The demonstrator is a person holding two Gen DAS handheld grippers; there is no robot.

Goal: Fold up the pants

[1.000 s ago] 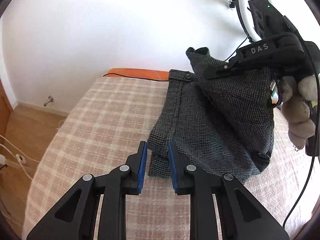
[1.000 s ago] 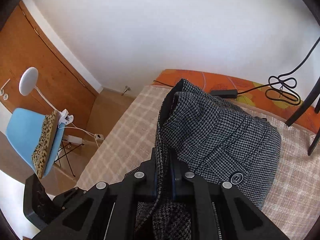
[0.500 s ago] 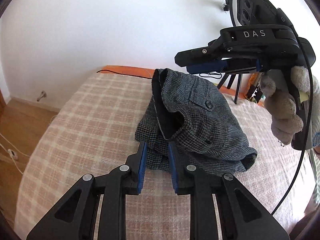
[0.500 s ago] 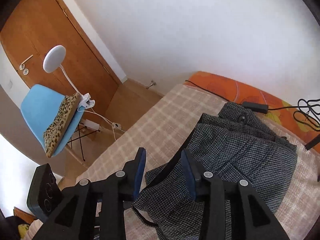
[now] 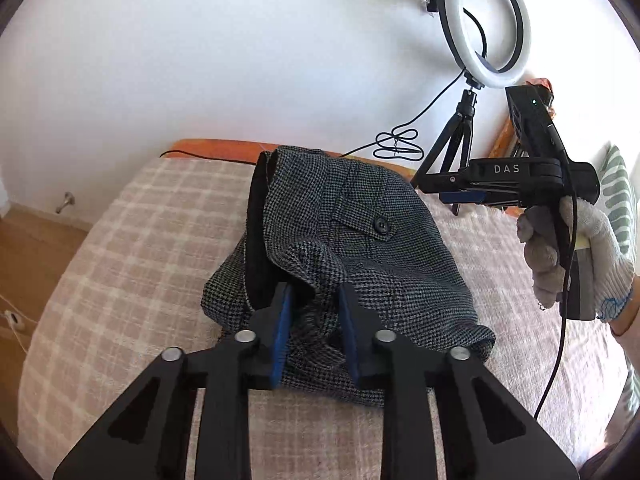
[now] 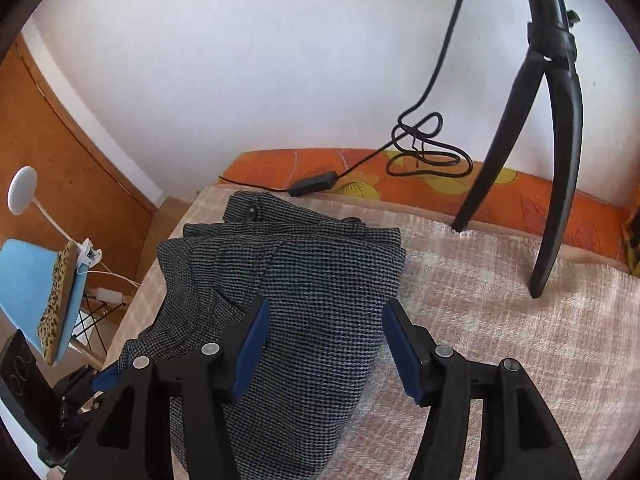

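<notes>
Beige checked bedcover [image 5: 132, 248] fills the working surface under a plain white wall, and the grey houndstooth woven pants [image 5: 352, 240] lie bunched in a rough fold near its middle; every place below is given from that heap. To the left of the pants only open checked cloth shows, running to a strip of wooden floor. At the near edge of the pants the left gripper [image 5: 316, 320] has its blue-padded fingers [image 5: 282, 332] parted, with a raised ridge of fabric standing between them, though nothing is pinched. The top layer of the pants, carrying a flap pocket with a dark round button [image 5: 382, 224], sits crooked, and a dark lining gapes on the heap's left side. From its own camera the right gripper [image 6: 326, 342] hovers over the right half of the pants with jaws wide apart, also holding nothing. Beyond the far right corner of the pants stands a black tripod with a white ring light [image 5: 486, 24]. By my judgement the step in hand is tidying the fold: the left fingers would do well to close low on that ridge and draw it outward so the lining tucks under, while the right tool presses or smooths the upper layer flat, keeping both edges lined up before any further fold
</notes>
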